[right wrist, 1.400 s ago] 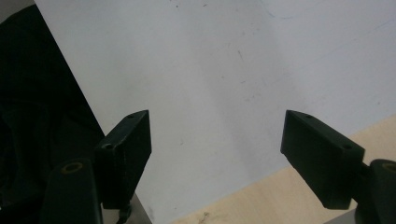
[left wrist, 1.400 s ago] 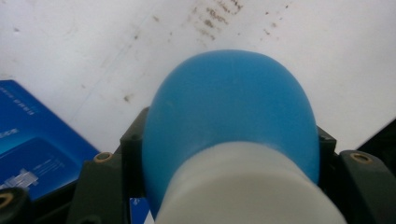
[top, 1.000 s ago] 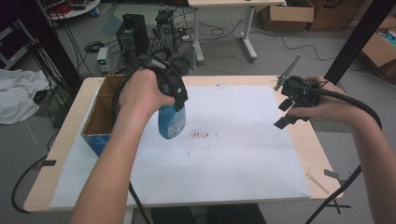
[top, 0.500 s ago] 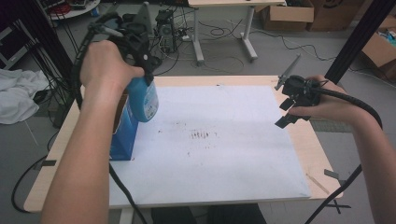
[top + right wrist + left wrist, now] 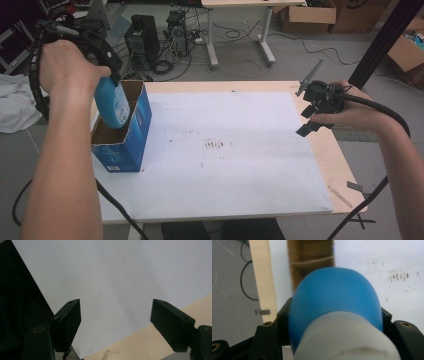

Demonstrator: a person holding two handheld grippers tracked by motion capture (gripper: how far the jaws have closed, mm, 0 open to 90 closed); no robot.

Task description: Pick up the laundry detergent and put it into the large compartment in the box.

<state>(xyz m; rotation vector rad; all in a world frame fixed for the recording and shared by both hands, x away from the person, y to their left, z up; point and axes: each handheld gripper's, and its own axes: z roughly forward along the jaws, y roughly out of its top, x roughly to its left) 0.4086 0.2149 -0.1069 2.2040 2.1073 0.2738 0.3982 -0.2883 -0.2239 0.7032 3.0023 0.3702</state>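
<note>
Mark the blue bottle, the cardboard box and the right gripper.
blue bottle (image 5: 113, 106): high view, on its blue body below the left gripper.
cardboard box (image 5: 143, 117): high view, on its blue outer side wall.
right gripper (image 5: 115, 322): right gripper view, midway between its open jaws.

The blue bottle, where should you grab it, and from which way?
Grab the blue bottle near its top, on the shoulder just below the white cap, coming from above. It hangs upright over the open box, and the left gripper already clamps it there from both sides. That probably leaves the round bottom free to go down into a compartment.
</note>
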